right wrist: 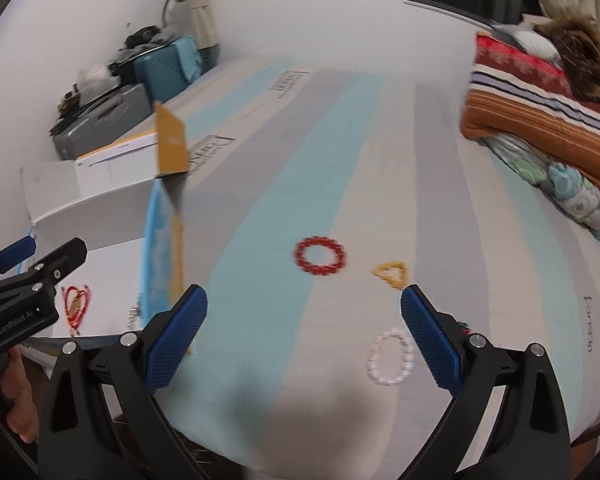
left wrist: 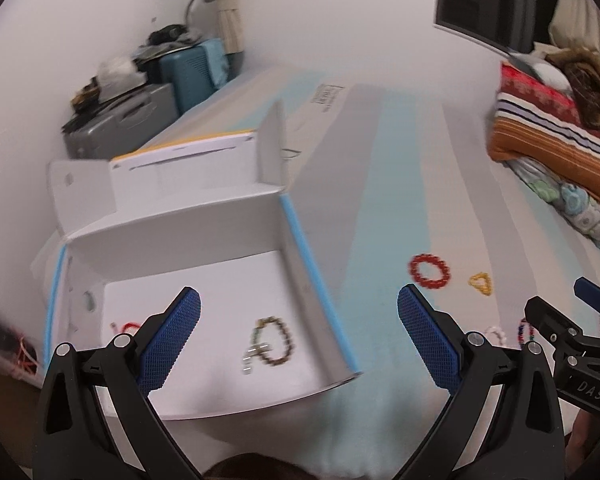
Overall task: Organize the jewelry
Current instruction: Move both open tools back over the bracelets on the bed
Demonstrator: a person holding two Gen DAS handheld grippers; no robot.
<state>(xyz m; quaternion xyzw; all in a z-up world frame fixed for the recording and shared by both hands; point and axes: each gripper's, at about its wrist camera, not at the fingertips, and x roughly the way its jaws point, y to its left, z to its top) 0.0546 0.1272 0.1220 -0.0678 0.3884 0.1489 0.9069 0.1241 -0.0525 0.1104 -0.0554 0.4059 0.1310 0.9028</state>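
An open white cardboard box [left wrist: 204, 216] with blue edges sits on the striped bed. Inside lie a brown-green bead bracelet [left wrist: 274, 340] and a red cord bracelet [left wrist: 128, 326], the cord also showing in the right wrist view [right wrist: 76, 306]. On the bed lie a red bead bracelet [right wrist: 320, 256], a yellow one [right wrist: 392, 274], a white pearl one [right wrist: 390, 356] and a multicoloured one [left wrist: 526, 330]. My left gripper [left wrist: 298, 340] is open and empty over the box's right wall. My right gripper [right wrist: 304, 340] is open and empty above the bed, left of the pearl bracelet.
Folded striped blankets [right wrist: 540, 120] are piled at the bed's far right. Suitcases with clutter [left wrist: 140, 112] stand by the wall at the far left. A dark window [left wrist: 496, 0] is on the wall. The box's raised flap [right wrist: 172, 148] stands left of the right gripper.
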